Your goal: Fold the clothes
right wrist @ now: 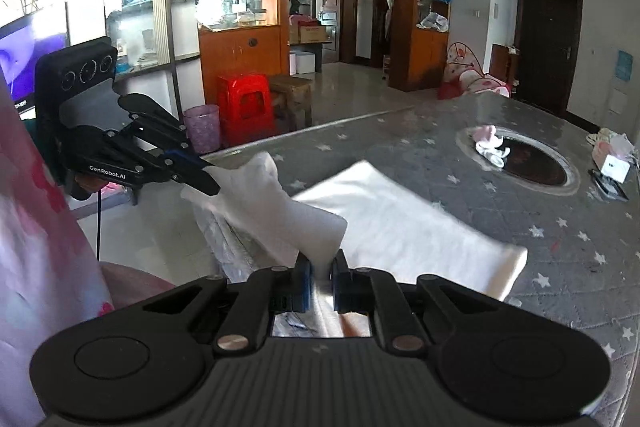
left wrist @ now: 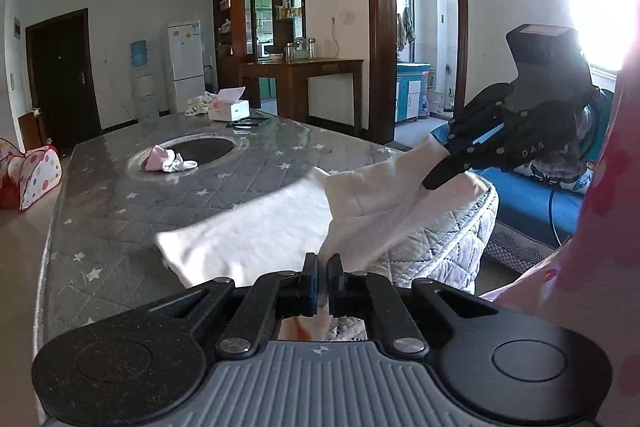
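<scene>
A white garment (left wrist: 248, 243) (right wrist: 400, 219) lies spread on the grey star-patterned table cover (left wrist: 120, 219) (right wrist: 560, 247), its near edge raised off the table. My left gripper (left wrist: 323, 267) is shut on one near corner, cloth bunched between its pads. It also shows at the left of the right wrist view, where the left gripper (right wrist: 214, 189) pinches a peak of cloth. My right gripper (right wrist: 322, 269) is shut on the other near corner. In the left wrist view the right gripper (left wrist: 430, 183) holds that corner up at the table's right edge.
A round recess (left wrist: 208, 149) in the table holds small pink and white clothes (left wrist: 168, 161). A tissue box (left wrist: 228, 107) stands at the far end. A blue sofa (left wrist: 528, 195) lies right of the table; a red stool (right wrist: 244, 107) and purple bin (right wrist: 202, 127) stand on the floor. The person's pink clothing (left wrist: 612, 187) is close by.
</scene>
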`<state>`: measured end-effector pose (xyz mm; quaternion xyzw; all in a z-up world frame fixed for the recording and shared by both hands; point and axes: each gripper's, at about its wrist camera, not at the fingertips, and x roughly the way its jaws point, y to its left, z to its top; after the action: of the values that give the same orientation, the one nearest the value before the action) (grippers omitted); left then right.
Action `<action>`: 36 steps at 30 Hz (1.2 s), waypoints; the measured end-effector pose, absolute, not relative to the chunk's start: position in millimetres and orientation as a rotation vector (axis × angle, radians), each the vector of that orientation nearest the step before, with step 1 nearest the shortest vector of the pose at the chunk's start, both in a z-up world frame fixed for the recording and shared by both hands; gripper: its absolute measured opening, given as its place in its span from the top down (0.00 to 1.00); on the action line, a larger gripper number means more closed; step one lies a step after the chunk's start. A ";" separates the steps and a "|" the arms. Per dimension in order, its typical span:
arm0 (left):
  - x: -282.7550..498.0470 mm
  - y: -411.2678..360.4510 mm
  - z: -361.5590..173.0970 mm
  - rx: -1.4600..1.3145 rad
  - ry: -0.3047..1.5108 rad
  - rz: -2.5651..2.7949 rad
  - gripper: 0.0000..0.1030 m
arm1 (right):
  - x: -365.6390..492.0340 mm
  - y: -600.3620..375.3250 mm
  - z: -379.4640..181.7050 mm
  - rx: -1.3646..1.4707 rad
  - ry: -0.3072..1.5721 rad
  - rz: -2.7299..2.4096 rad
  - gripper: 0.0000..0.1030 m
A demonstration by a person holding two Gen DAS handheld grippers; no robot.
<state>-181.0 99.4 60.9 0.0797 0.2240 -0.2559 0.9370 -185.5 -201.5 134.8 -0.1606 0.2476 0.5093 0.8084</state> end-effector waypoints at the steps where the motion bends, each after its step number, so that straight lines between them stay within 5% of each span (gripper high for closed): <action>1: -179.7 99.5 63.6 0.164 0.453 -0.519 0.95 | -183.5 -200.0 137.8 -0.344 0.527 1.088 0.92; 12: -88.5 108.7 63.0 0.160 0.465 -0.452 0.95 | -98.6 -176.8 134.1 -0.331 0.528 1.004 0.92; 23: 11.1 109.0 11.2 0.177 0.594 -0.327 0.95 | -19.9 -140.5 69.2 -0.334 0.605 0.863 0.90; 28: 31.2 106.2 -9.1 0.179 0.635 -0.278 0.92 | 0.2 -135.6 38.5 -0.272 0.651 0.791 0.81; 36: 32.4 103.2 -10.5 0.189 0.640 -0.265 0.92 | 3.7 -138.0 36.3 -0.259 0.663 0.800 0.81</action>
<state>32.4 103.2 -10.5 0.0927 0.3133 -0.1298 0.9362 3.7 -138.0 36.3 -0.1233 0.3158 0.3810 0.8602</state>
